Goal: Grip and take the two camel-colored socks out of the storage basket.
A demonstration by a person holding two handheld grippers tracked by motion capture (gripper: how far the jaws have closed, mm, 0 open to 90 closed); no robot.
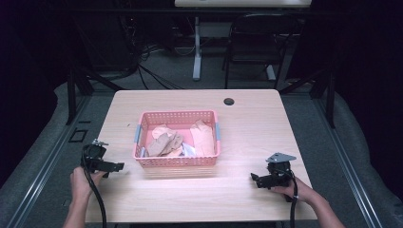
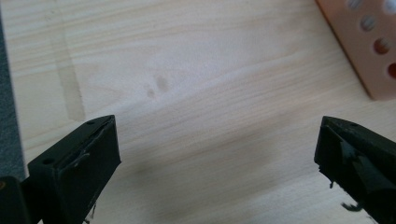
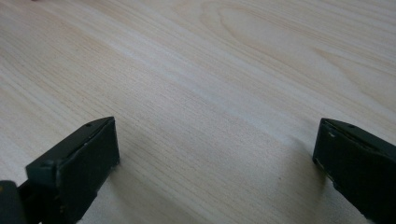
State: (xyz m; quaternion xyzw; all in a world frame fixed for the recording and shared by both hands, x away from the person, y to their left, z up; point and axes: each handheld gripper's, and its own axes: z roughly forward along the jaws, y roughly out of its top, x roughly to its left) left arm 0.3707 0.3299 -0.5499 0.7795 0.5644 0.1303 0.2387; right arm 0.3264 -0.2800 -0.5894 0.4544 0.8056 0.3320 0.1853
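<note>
Hands rest low at the near corners of a wooden bench (image 1: 247,118), each holding a hand-held gripper. The left hand-held gripper (image 1: 114,166) points right toward a pink basket (image 1: 177,163) of tan cloths (image 1: 164,142) at mid-bench; the right hand-held gripper (image 1: 254,179) points left. Both have jaws spread wide over bare wood, gripping nothing.

Basket (image 2: 369,46): cut off at my left gripper view's corner, blurred. Cloths (image 1: 164,142) inside: I could not count them; white scrap (image 1: 188,150) unidentifiable.
</note>
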